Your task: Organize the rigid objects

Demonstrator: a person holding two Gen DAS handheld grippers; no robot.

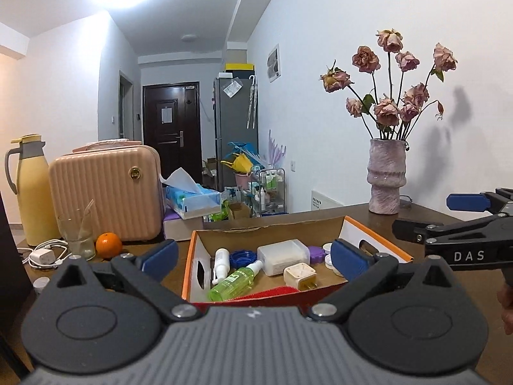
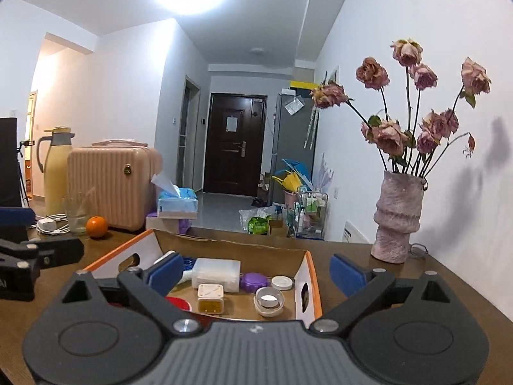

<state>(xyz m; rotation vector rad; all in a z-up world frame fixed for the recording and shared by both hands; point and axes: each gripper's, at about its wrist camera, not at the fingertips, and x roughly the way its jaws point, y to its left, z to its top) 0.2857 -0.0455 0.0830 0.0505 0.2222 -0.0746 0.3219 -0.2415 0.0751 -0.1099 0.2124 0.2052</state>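
Dark brown wooden surface [image 1: 378,221]; orange-edged cardboard box [image 1: 375,234] already holds a green spray bottle [image 1: 232,284], white plastic case [image 1: 282,256], cream plug adapter [image 1: 300,276] and purple round lid [image 2: 254,283]. Left gripper [image 1: 253,255] and right gripper [image 2: 253,271] hover with jaws spread, empty. White charger with cable [image 1: 43,256] looks left outside.

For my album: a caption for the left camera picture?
Open left gripper hovering over a cardboard box of small things.

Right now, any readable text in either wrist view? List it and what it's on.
"DAS" on the right gripper body, seen from the left wrist view.
Green spray bottle label: print too blurred to read.
Tissue box: print too small to read.
Paper on the dark door: unreadable.
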